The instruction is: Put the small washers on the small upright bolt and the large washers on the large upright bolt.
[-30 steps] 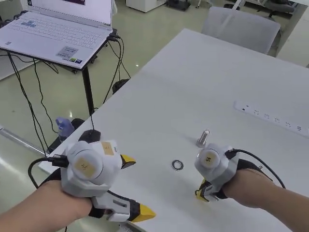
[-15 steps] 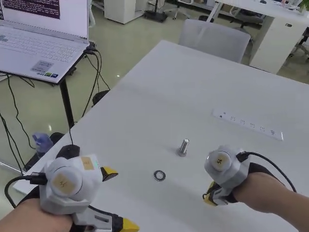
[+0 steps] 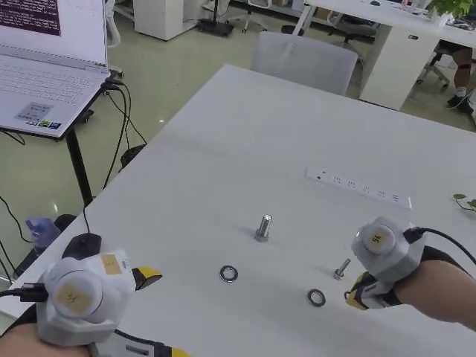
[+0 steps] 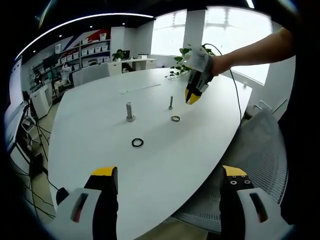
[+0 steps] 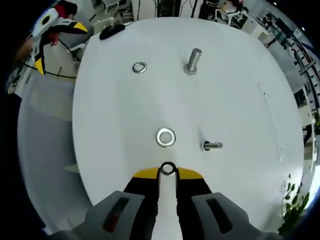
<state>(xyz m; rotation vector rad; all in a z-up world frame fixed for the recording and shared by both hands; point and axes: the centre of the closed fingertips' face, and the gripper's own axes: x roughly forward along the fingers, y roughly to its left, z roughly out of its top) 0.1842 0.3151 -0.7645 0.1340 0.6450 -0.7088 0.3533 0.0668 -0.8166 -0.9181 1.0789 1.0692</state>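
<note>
Washer (image 5: 167, 169) pinched at tips of right gripper (image 5: 167, 176), jaws nearly closed on it, over surface (image 5: 115, 125). Ring face toward gripper camera, hole axis roughly along jaws; round part, so no long axis as such. Judged small against loose washer (image 5: 165, 137) lying flat at 12 o'clock from tips in right gripper view.

Small bolt (image 5: 212, 145) near, at 2 o'clock from tips. Large bolt (image 5: 192, 61) well beyond, between 12 and 1 o'clock. Second loose washer (image 5: 139, 67) at 11 o'clock. Both bolts apparently standing on heads, long axis vertical, thread end up.

To seat: carry washer to small bolt, keep ring level, centre hole over thread tip, lower straight along bolt axis, release only after threading onto shank. Avoid side contact; small bolt likely easy to topple.

Left gripper (image 4: 169, 172) wide open, empty, beyond surface edge, at 7 o'clock in head view.
</note>
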